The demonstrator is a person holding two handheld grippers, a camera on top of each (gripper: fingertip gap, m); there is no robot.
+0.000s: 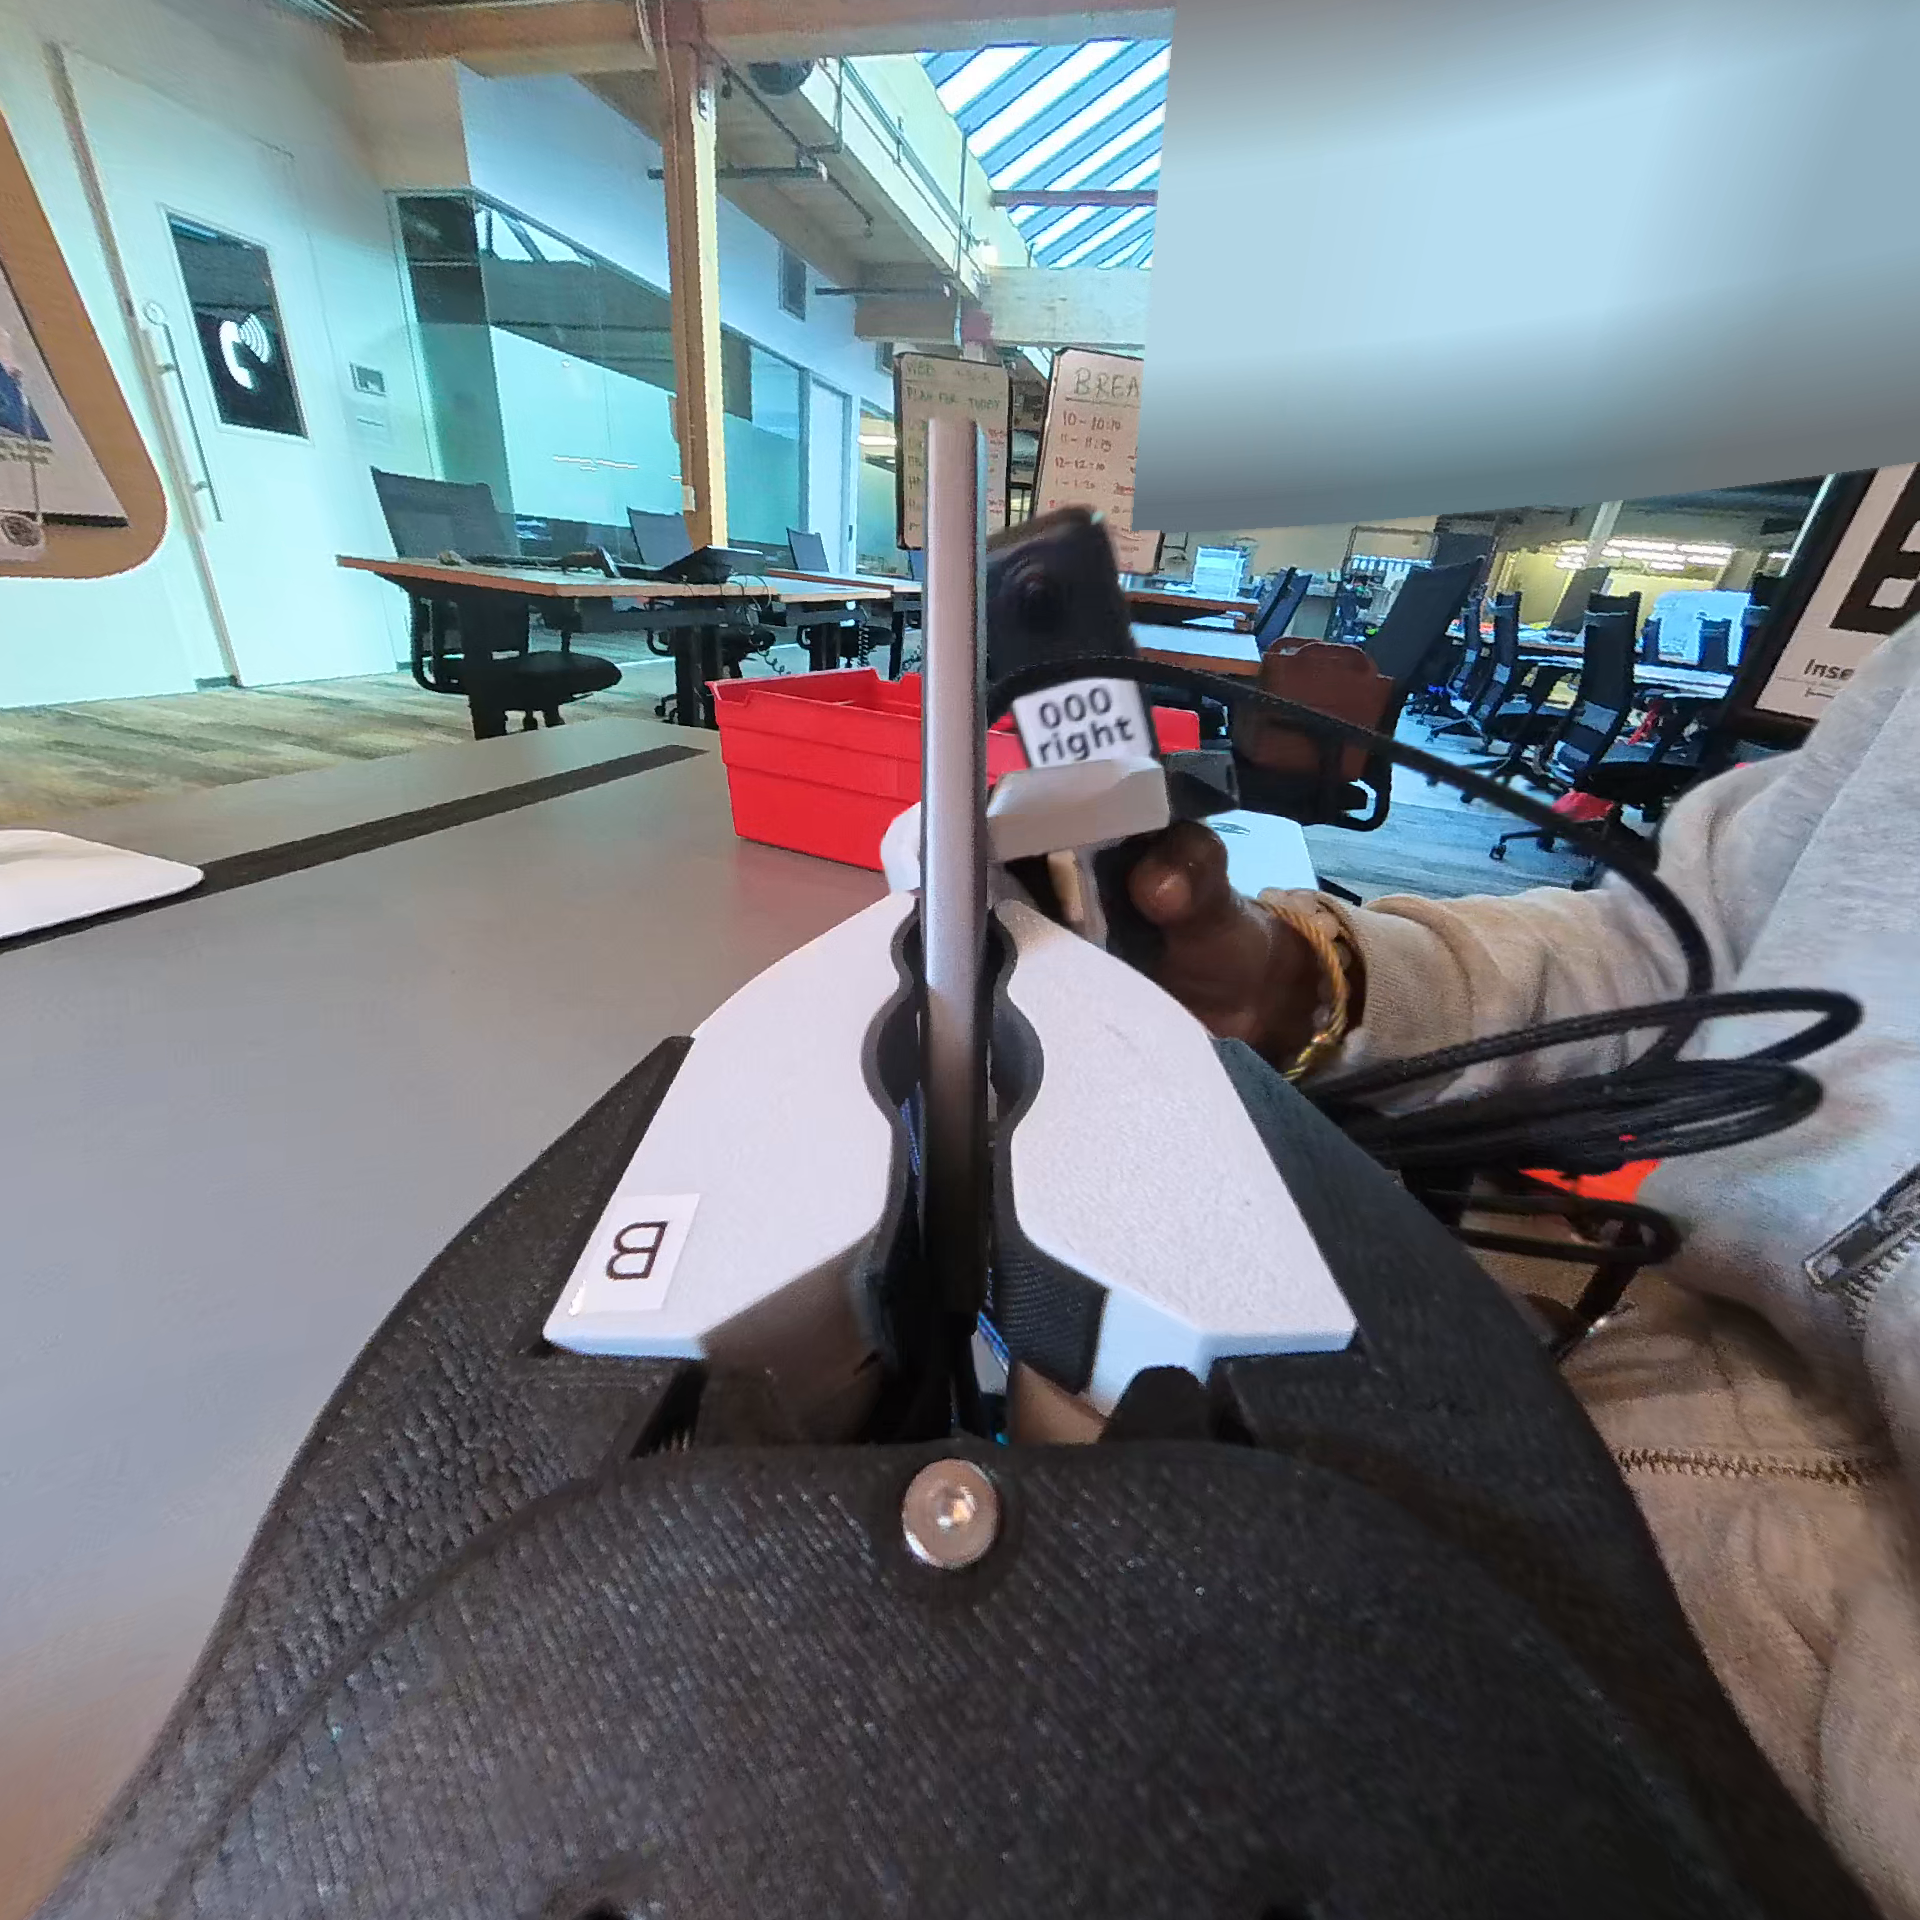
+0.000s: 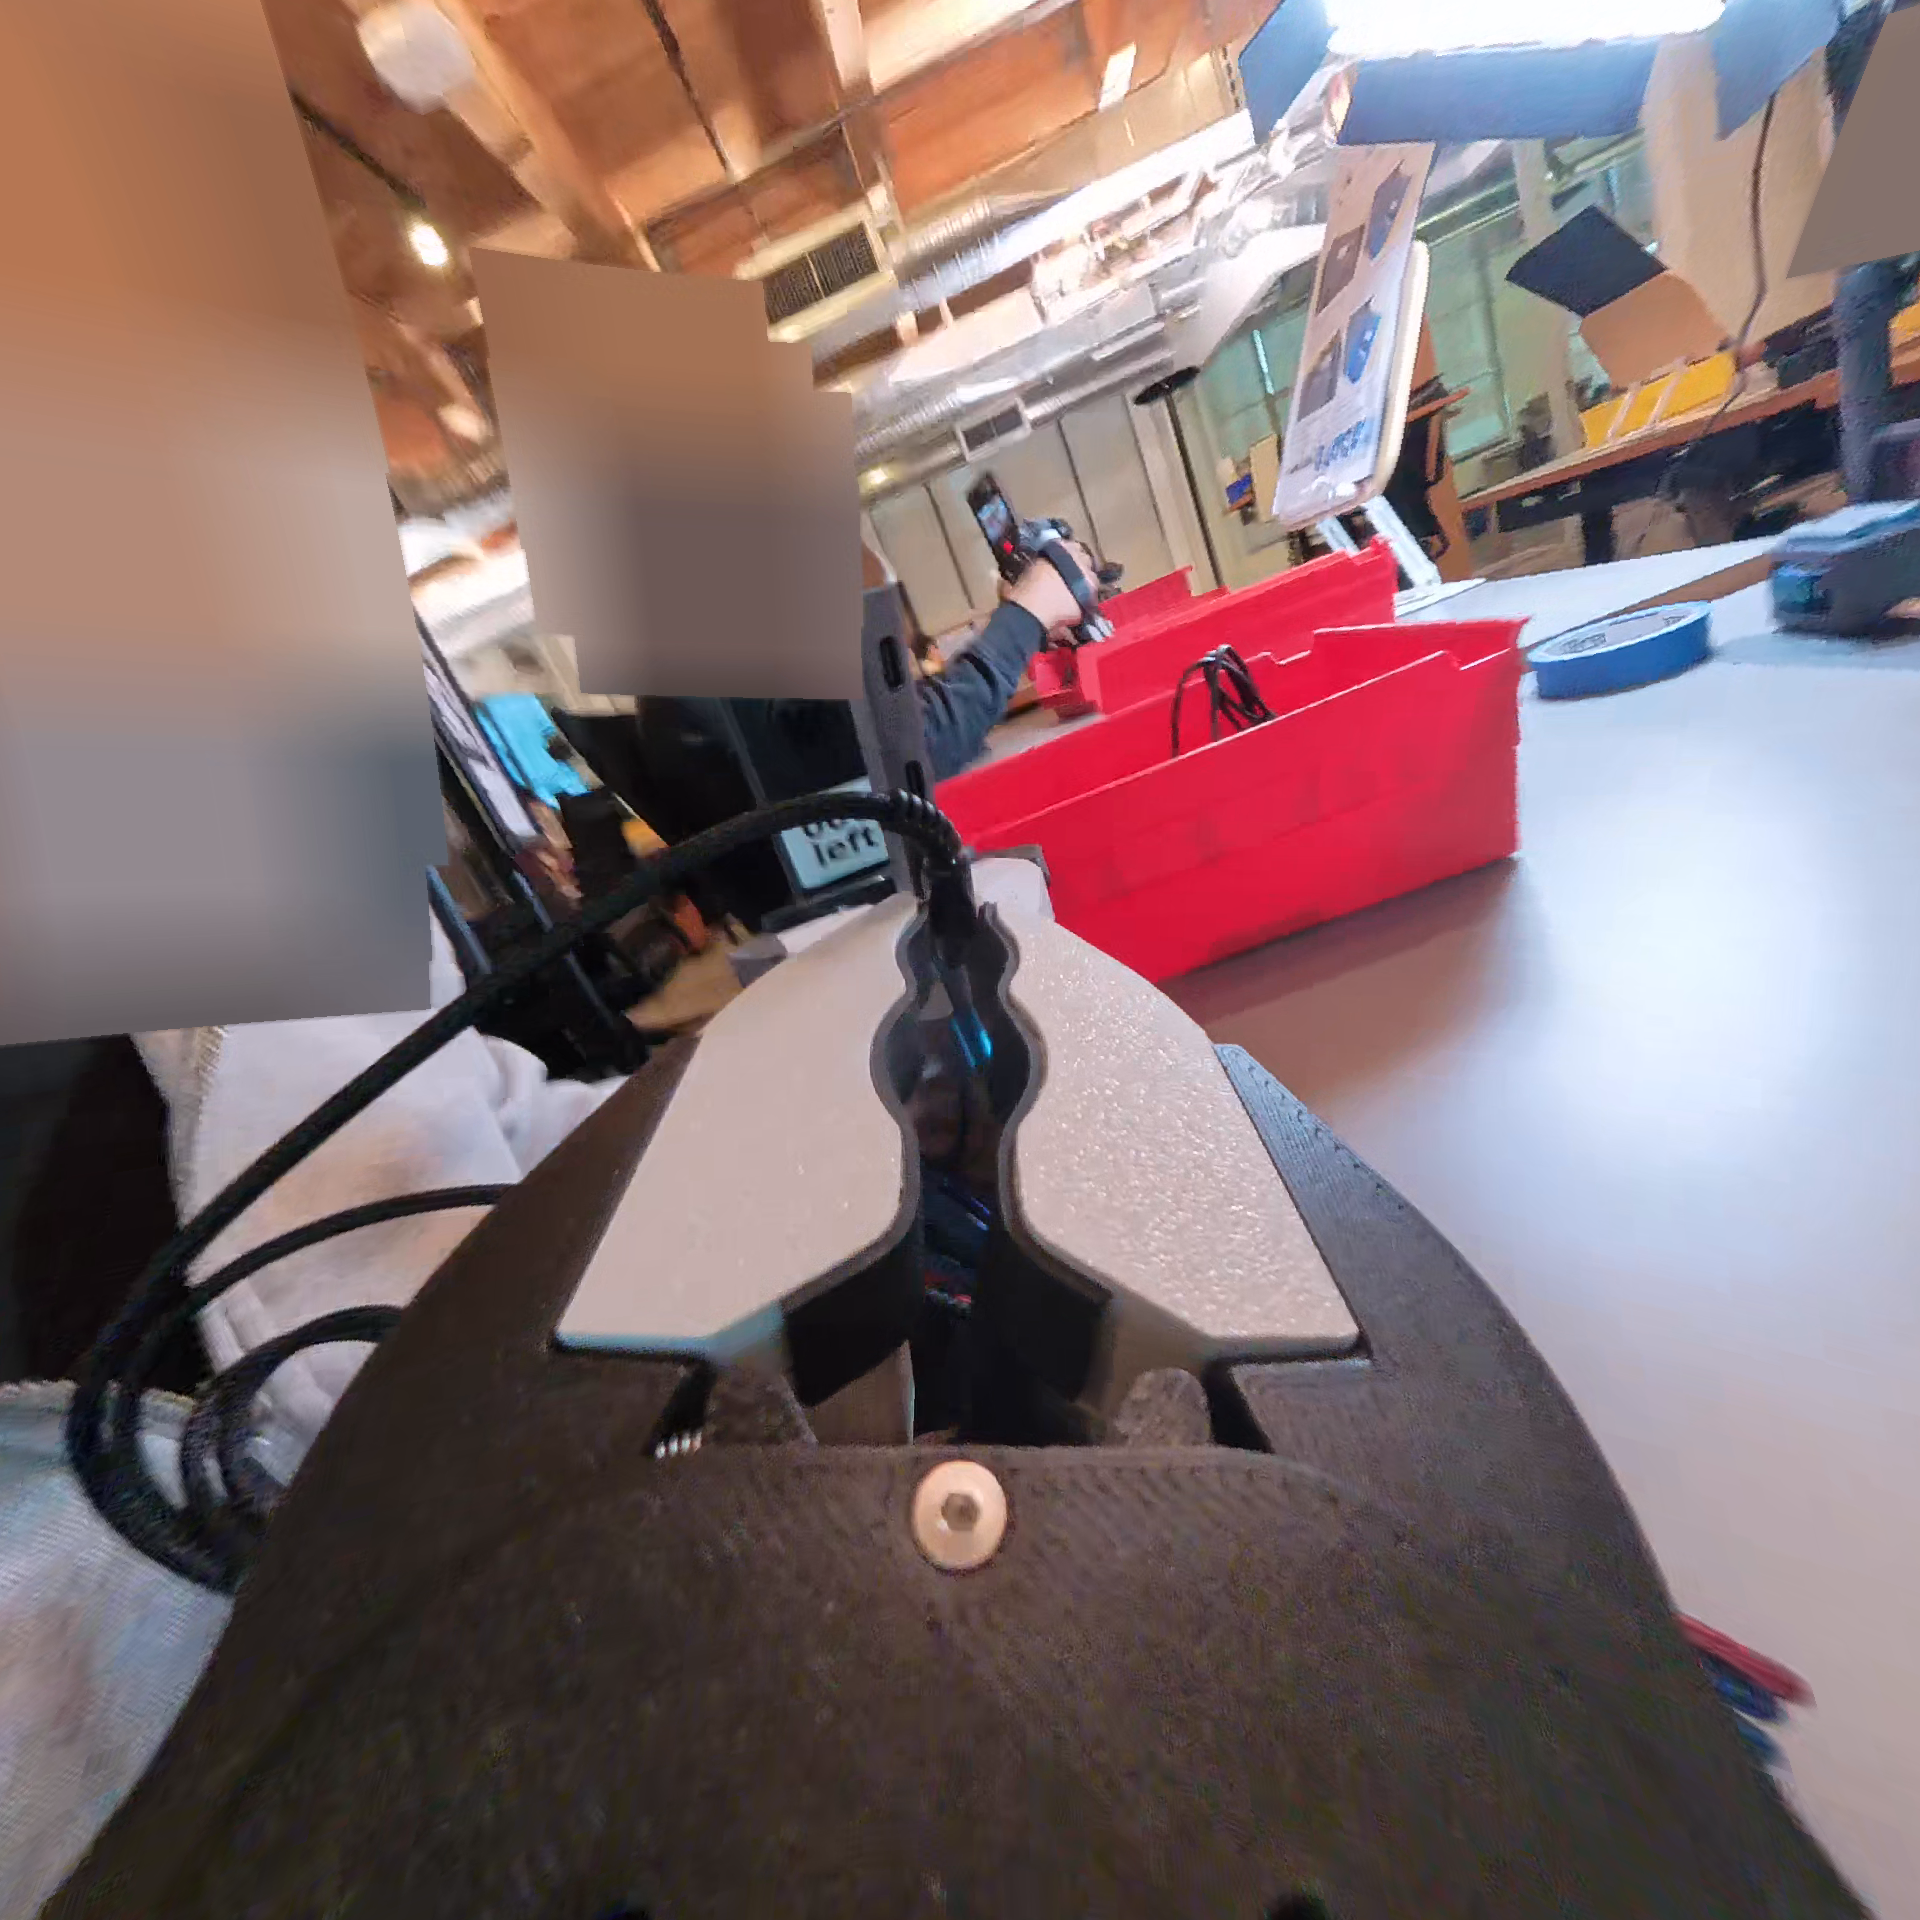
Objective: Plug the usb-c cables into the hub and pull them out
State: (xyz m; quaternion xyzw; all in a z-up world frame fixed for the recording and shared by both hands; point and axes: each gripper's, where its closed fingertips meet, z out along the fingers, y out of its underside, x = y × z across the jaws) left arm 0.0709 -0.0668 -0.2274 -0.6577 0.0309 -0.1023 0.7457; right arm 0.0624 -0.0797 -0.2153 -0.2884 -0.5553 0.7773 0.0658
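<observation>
Materials and finishes on the two grippers and the table

The hub (image 1: 954,727) is seen as a slim bar of matt, brushed-looking grey metal, clamped between the smooth white plastic fingers (image 1: 790,1122) of the left gripper (image 1: 954,966), whose black body is rough and ribbed like printed plastic, with a shiny metal screw (image 1: 950,1512) set in it. The usb-c cable (image 2: 582,966) is sheathed in black braided cloth, and it is pinched by the finely grained white plastic fingers (image 2: 1122,1122) of the right gripper (image 2: 956,935). The table (image 1: 364,1039) is shown as smooth matt grey, the bins (image 2: 1299,790) as glossy red plastic, the sleeve (image 1: 1507,956) as soft grey fleece.
</observation>
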